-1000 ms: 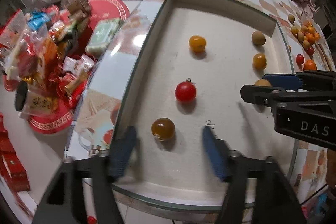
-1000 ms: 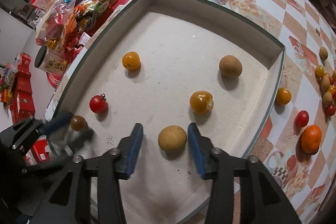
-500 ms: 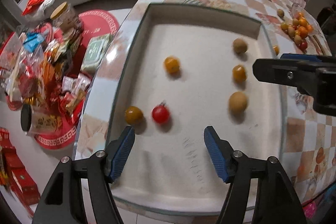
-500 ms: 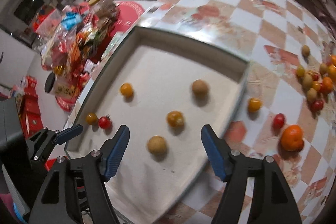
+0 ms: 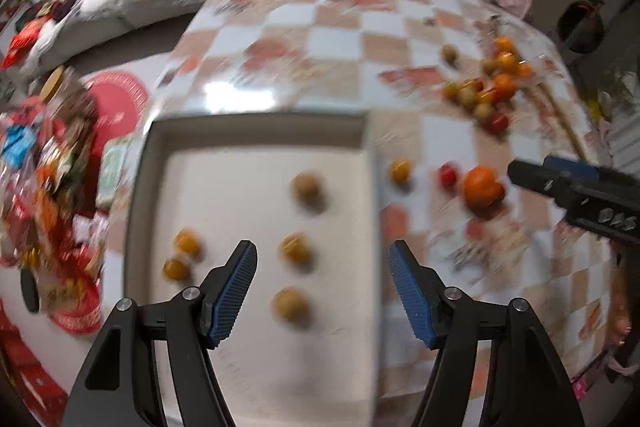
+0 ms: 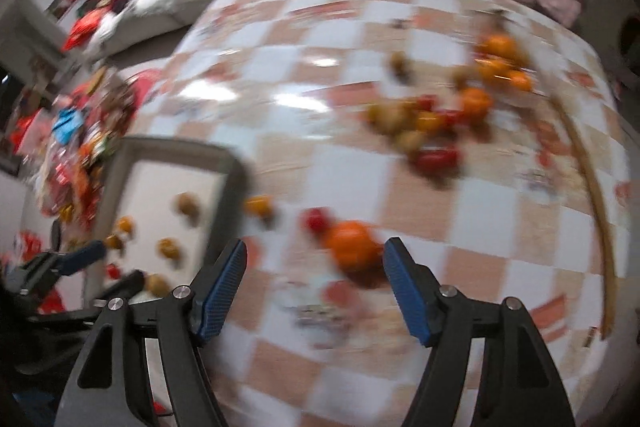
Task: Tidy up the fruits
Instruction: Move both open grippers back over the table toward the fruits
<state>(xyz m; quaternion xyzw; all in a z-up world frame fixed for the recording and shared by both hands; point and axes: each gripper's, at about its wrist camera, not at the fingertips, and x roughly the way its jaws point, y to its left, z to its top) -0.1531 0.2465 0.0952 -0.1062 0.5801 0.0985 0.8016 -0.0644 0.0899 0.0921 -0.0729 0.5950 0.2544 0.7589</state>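
Both claws had just left the white tray (image 5: pixel 256 135) and swung over toward the loose fruit on the checkered table (image 6: pixel 340 39). A moment before, the right claw (image 6: pixel 314 283) sat narrow around a round tan fruit in the tray. Now that tan fruit (image 5: pixel 290 305) lay alone on the tray floor, and the right claw was wide with nothing in it. So one more fruit was put away.

The left claw (image 5: pixel 322 293) was wide and empty too, hanging over the tray's right side. The tray held six small fruits, set in two rows.

The right claw hung over a big orange fruit (image 6: pixel 352 247), with a small red tomato (image 6: pixel 316 219) just beside it. A heap of fruit (image 6: pixel 436 119) waited farther back on the table. The orange one looked like the next pick. Lots of fruit was still out, so the job was far from done.
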